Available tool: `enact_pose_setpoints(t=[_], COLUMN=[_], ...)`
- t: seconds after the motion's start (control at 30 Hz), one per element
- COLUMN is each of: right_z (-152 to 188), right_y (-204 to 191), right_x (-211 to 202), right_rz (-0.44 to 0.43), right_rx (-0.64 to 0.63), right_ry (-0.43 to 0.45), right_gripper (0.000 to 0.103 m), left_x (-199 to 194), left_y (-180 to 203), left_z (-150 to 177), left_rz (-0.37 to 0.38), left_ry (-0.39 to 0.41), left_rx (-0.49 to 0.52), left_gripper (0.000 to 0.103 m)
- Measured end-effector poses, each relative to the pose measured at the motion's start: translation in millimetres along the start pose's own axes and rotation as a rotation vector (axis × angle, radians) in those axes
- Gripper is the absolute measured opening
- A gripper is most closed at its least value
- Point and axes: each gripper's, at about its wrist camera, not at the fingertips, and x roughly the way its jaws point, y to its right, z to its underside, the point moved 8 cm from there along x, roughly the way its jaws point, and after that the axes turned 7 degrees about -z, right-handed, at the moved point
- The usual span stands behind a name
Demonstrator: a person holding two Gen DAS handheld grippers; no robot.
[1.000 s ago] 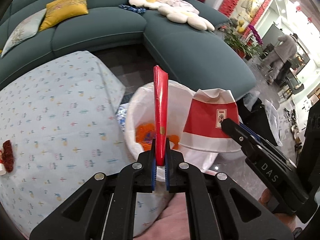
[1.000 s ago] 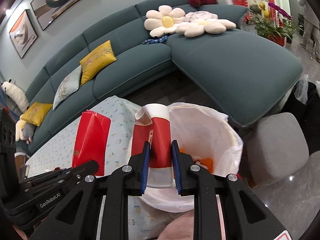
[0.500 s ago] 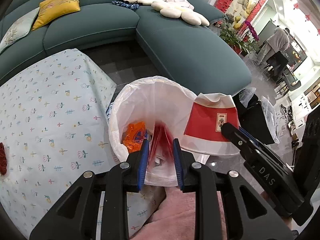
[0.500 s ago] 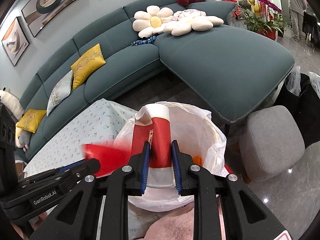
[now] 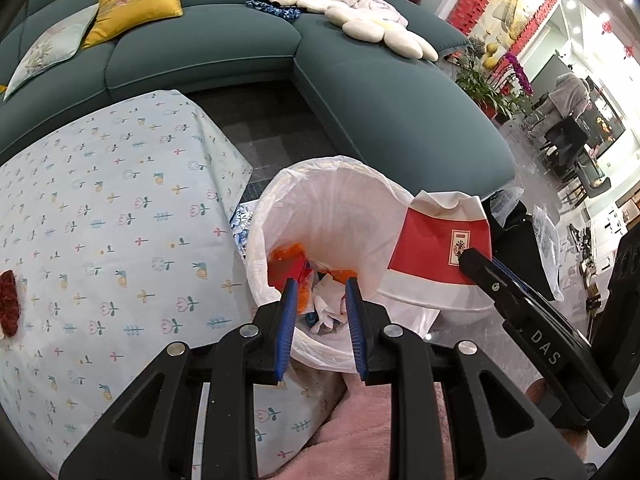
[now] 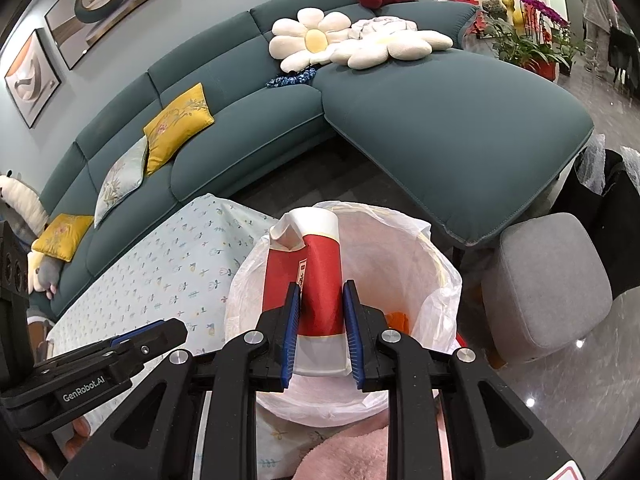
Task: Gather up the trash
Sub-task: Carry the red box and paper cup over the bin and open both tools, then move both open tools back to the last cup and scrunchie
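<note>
Hovering over lined bin [image 5: 340, 200], left gripper [image 5: 321, 304] parted, empty, right gripper [image 6: 320, 312] clamping crushed red cup [image 6: 316, 276].

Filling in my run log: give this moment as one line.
left gripper: open over white-lined trash bin | right gripper: shut on crushed red-and-white paper cup above bin

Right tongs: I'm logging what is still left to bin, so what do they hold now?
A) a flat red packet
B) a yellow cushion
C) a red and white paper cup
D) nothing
C: the right tongs are shut on the crushed red and white cup, held above the white-lined bin, while the left tongs are open with nothing between them.
</note>
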Motion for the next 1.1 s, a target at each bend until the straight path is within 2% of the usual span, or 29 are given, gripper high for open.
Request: enact_pose_setpoints(t=[0.43, 0.47, 0.53, 0.63, 0.8, 1.1], right_z=[-1, -2, -3, -3, -3, 3], right_y=[-14, -16, -19, -24, -31, -71], right_x=[11, 11, 11, 10, 8, 11], right_rz=[-0.004, -0.004, -0.005, -0.007, -0.003, -0.031], right_rx=[-0.031, -0.031, -0.029, -0.036, -0.037, -0.100], right_ry=[-0.012, -0.013, -0.009, -0.004, 0.000, -0.010], right_gripper=[0.025, 0.026, 0.035, 0.039, 0.047, 0.056], left_x=[-4, -4, -6, -7, -12, -28], left_y=[-13, -14, -17, -22, -31, -67], left_z=[0, 0, 0, -1, -1, 5], left_rz=[-0.023, -0.027, -0.039, -0.055, -0.059, -0.099], left_ry=[0.008, 0.009, 0.016, 0.027, 0.034, 0.065], left_rx=[-0.013, -0.014, -0.017, -0.024, -0.042, -0.092], left_gripper=[0.024, 0.025, 0.034, 0.042, 0.042, 0.053])
